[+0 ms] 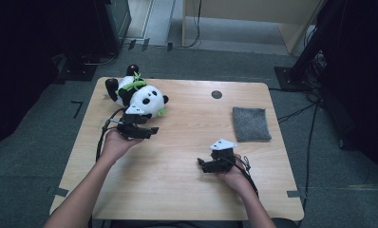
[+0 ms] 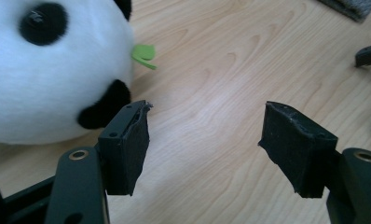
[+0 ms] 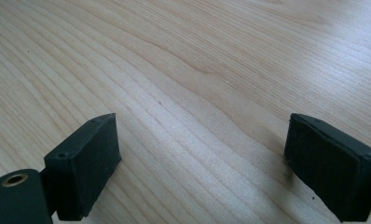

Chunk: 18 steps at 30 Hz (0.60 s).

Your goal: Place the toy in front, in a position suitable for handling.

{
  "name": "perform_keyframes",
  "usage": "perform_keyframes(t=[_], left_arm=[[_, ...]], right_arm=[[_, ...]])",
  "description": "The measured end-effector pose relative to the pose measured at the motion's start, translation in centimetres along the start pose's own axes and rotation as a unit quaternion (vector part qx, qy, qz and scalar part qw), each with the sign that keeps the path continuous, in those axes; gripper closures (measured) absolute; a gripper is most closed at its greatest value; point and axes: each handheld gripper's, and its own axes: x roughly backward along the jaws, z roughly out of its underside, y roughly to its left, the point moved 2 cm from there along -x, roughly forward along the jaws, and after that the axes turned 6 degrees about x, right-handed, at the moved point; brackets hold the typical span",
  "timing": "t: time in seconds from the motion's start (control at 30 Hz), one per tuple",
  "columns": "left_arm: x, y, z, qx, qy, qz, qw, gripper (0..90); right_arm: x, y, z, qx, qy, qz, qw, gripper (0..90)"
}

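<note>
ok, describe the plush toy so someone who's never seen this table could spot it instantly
Start at the light wooden table and go to its far left corner. There lies the panda plush, white with black ears, eye patches and limbs and a green leafy band across its body, just beyond the left gripper. The only other loose item is a flat grey cloth on the right; the panda is the one bulky, two-tone thing.

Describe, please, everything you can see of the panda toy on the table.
The plush panda is white with black ears, eye patches and limbs, and looks soft. Green leaf-like trim lies across its body. It lies on its side near the table's far left corner. The left gripper is close beside its head, jaws open, not gripping it.
</note>
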Motion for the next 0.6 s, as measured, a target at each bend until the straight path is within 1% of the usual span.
perform_keyframes(t=[0.1, 0.13, 0.17, 0.2, 0.23, 0.3, 0.33, 0.37, 0.5, 0.6], left_arm=[[0.3, 0.6, -0.7, 0.0, -0.001, -0.002, 1.0, 32.0], [0.3, 0.8, -0.9, -0.003, -0.001, -0.007, 1.0, 32.0], [0.3, 1.2, -1.4, -0.008, 0.002, -0.016, 0.9998, 32.1], [0.3, 1.2, -1.4, -0.008, 0.002, -0.016, 0.9998, 32.1], [0.4, 1.4, -1.6, -0.012, 0.005, -0.019, 0.9997, 32.1], [0.5, 1.7, -2.0, -0.015, 0.001, -0.024, 0.9996, 32.0], [0.6, 1.9, -2.3, -0.011, -0.003, -0.021, 0.9997, 32.1], [0.6, 2.1, -2.5, -0.01, -0.001, -0.02, 0.9997, 32.1], [0.7, 2.9, -3.5, -0.006, -0.005, -0.025, 0.9997, 32.6], [0.7, 3.6, -4.5, 0.008, -0.003, -0.024, 0.9997, 32.7]], right_arm=[[0.0, 0.0, 0.0, -0.002, 0.001, -0.001, 1.0, 10.1], [0.0, 0.0, 0.0, -0.002, 0.001, -0.001, 1.0, 10.1], [0.0, 0.0, 0.0, -0.002, 0.001, -0.001, 1.0, 10.1], [0.0, 0.1, 0.0, -0.002, 0.001, 0.0, 1.0, 10.1], [0.0, 0.1, 0.0, -0.002, 0.001, 0.0, 1.0, 10.1], [0.0, 0.1, 0.0, -0.003, 0.001, 0.0, 1.0, 10.0], [0.0, 0.1, 0.0, -0.003, 0.001, 0.0, 1.0, 10.1], [0.0, 0.1, 0.0, -0.003, 0.001, 0.0, 1.0, 10.1], [0.0, 0.1, 0.0, -0.003, 0.001, 0.0, 1.0, 10.1], [0.0, 0.1, 0.0, -0.003, 0.001, 0.0, 1.0, 10.1]])
